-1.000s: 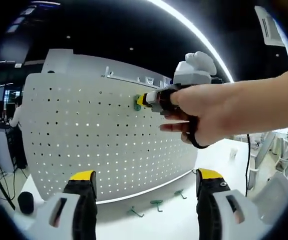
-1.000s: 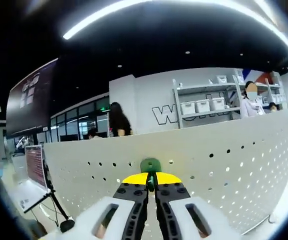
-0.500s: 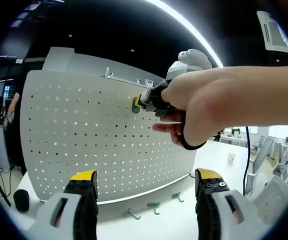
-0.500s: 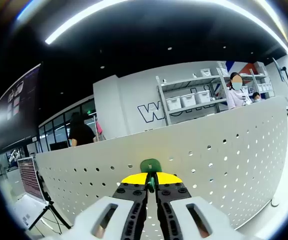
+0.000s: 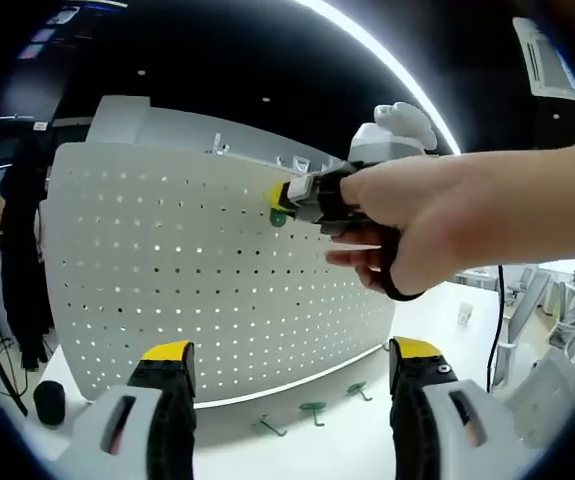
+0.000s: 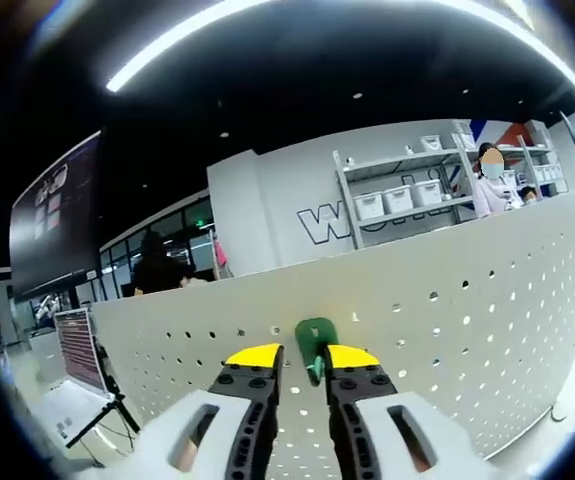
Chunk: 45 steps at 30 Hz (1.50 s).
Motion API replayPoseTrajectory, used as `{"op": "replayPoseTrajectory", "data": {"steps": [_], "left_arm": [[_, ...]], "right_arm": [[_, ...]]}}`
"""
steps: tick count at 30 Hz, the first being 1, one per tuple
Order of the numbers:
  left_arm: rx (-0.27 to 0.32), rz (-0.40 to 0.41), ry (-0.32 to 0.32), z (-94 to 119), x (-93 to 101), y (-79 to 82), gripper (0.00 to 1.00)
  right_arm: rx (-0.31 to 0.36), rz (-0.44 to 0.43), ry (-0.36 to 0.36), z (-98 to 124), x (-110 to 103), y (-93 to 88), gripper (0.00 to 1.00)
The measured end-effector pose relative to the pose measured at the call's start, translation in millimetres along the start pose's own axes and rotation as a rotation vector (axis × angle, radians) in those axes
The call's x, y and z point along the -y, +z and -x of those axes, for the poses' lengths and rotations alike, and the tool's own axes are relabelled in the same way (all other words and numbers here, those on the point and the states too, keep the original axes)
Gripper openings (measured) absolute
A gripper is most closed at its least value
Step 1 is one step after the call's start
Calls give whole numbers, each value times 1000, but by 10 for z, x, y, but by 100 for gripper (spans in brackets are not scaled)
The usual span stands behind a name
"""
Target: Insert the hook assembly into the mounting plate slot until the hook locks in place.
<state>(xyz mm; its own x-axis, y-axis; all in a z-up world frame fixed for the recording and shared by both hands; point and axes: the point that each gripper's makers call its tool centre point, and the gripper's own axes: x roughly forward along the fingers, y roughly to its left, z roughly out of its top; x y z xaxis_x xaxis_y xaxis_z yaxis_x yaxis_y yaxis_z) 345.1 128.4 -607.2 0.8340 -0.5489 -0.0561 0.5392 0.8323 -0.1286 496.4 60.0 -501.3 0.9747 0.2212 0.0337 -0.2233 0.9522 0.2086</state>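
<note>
Left tongs [image 5: 292, 365]: held low in the left gripper view, both yellow-tipped jaws upright and set wide apart, nothing between them.

Right tongs [image 6: 304, 357]: in the right gripper view the two yellow-tipped jaws stand parted by a narrow gap, a green piece sitting in that gap against the inner face of the right jaw. In the left gripper view the same tongs [image 5: 285, 199] are raised high, pointing leftward, carried level.

Right hand [image 5: 422, 225]: wrapped around the tongs' body, fingers curled beneath it, forearm extending out to the right.
</note>
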Motion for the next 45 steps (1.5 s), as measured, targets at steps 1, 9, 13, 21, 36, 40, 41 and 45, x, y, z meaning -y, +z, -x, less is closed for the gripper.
{"op": "replayPoseTrajectory", "data": {"steps": [1, 9, 13, 21, 36, 40, 41, 45], "left_arm": [[-3, -5, 2, 4, -4, -3, 82], [-11, -19, 10, 35, -21, -1, 82], [-18, -26, 12, 46, -25, 3, 82], [-18, -33, 29, 78, -73, 45, 82], [-24, -54, 23, 71, -41, 77, 82], [-30, -55, 10, 49, -1, 59, 82], [-30, -58, 8, 47, 7, 58, 82], [-24, -52, 5, 40, 14, 62, 82]], "right_arm": [[-10, 0, 11, 4, -18, -15, 24], [-43, 42, 137, 75, -30, -66, 37], [-42, 30, 188, 102, -52, -54, 39], [-15, 20, 277, 222, -78, -29, 43], [-26, 36, 363, 317, -55, -35, 42], [-12, 5, 445, 414, -28, -27, 43], [-18, 13, 450, 427, -13, -40, 44], [-10, 16, 509, 523, 12, -31, 45]]}}
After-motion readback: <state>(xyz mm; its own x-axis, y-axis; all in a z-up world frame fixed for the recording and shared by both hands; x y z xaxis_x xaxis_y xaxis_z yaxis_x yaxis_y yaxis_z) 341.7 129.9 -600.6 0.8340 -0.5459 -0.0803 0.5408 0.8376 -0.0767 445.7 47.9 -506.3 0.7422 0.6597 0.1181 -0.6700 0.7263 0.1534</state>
